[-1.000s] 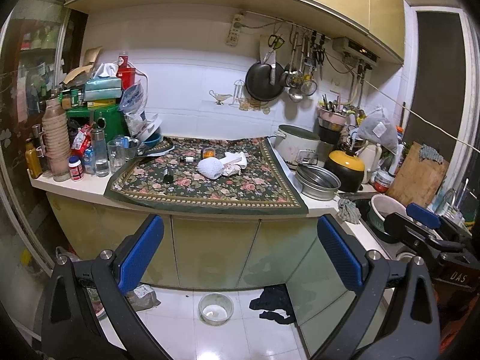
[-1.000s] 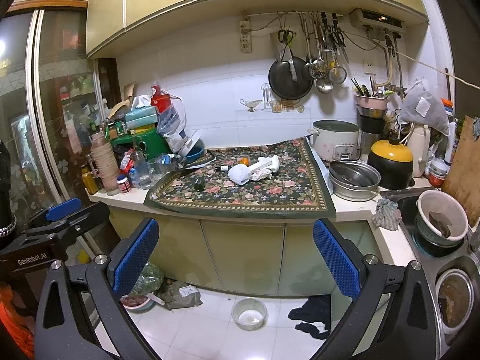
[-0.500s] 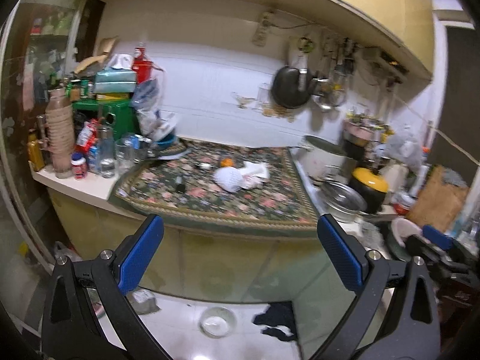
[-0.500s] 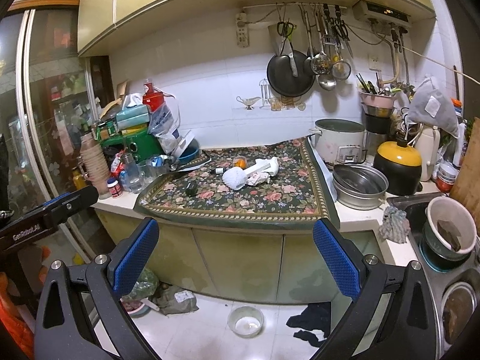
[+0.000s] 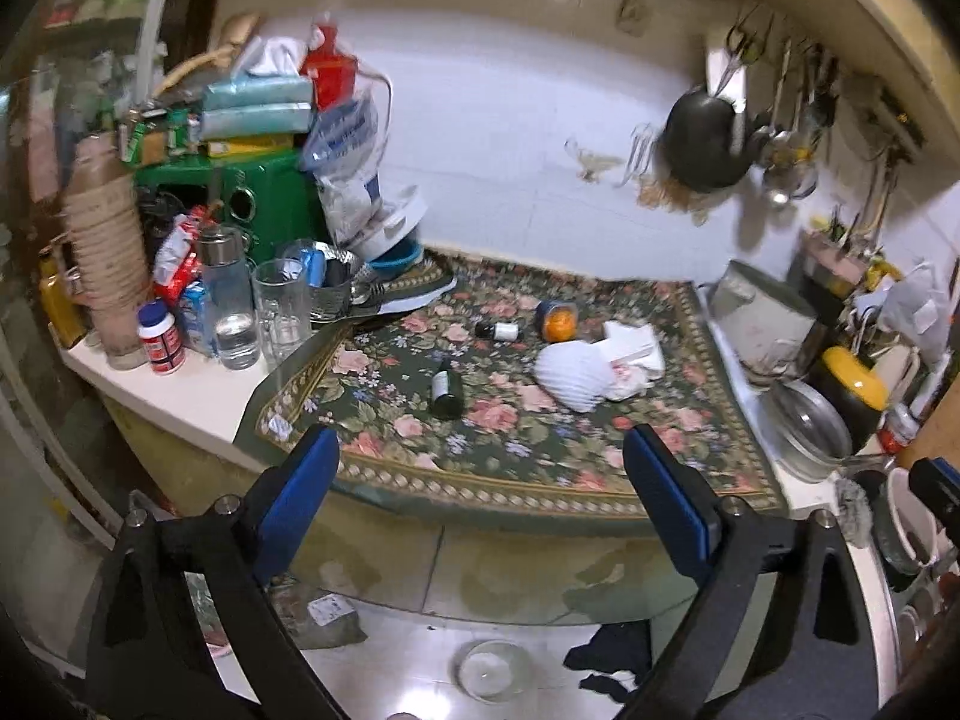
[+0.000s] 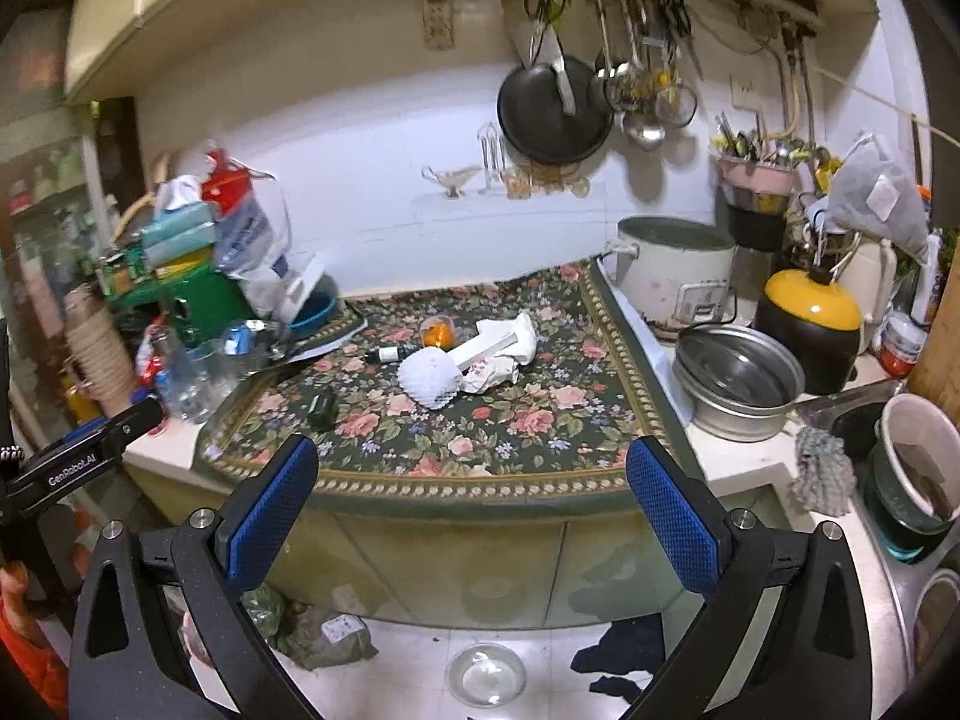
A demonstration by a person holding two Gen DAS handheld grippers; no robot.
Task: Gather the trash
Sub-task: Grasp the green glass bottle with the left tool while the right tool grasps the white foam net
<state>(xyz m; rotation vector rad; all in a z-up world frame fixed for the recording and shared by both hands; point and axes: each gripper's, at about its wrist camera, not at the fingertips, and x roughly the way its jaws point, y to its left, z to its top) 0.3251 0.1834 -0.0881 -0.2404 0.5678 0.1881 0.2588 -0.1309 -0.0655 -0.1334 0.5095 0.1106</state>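
Floral woven cloth is seen draped over the tabletop in the left wrist view, strewn with a ribbed white foam net, crumpled paper, a dark glass bottle lying flat and an orange-lidded jar. The left hand-held gripper is held wide, its jaws just narrowing slightly, nothing between them.

In the right wrist view, the right hand-held gripper is likewise spread and empty before the foam net.

White-tiled wall, yellowish cabinets
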